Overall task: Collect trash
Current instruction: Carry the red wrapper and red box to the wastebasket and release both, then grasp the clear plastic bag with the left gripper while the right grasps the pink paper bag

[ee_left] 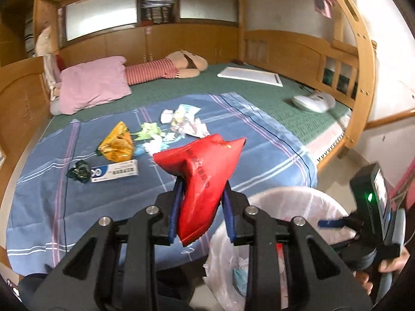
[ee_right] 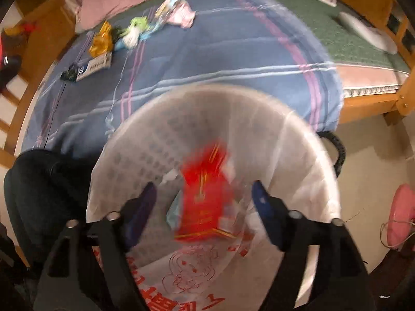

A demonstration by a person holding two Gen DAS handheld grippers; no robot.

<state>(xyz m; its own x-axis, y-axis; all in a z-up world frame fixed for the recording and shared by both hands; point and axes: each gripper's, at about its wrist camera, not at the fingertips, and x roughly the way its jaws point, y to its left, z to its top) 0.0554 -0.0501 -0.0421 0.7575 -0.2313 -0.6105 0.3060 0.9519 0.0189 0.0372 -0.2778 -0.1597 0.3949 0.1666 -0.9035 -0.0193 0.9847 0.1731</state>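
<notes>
My left gripper [ee_left: 202,189] is shut on a red plastic wrapper [ee_left: 205,160], held up over the near edge of the bed. My right gripper [ee_right: 203,189] hangs open above a round bin with a white liner [ee_right: 285,155]. A blurred red packet [ee_right: 205,207] is inside the bin, below the jaws and not touched by them. More trash lies on the blue checked sheet [ee_left: 233,119]: a yellow wrapper [ee_left: 116,145], a toothpaste box [ee_left: 114,173], a dark crumpled wrapper [ee_left: 79,171] and several crumpled papers [ee_left: 184,124]. The bin [ee_left: 298,202] stands on the floor by the bed.
A pink pillow [ee_left: 93,83], a striped doll [ee_left: 166,67], a white board [ee_left: 250,75] and a white device [ee_left: 313,102] lie further back on the bed. A wooden frame [ee_left: 363,77] bounds the bed. A pink object [ee_right: 402,215] sits on the floor right of the bin.
</notes>
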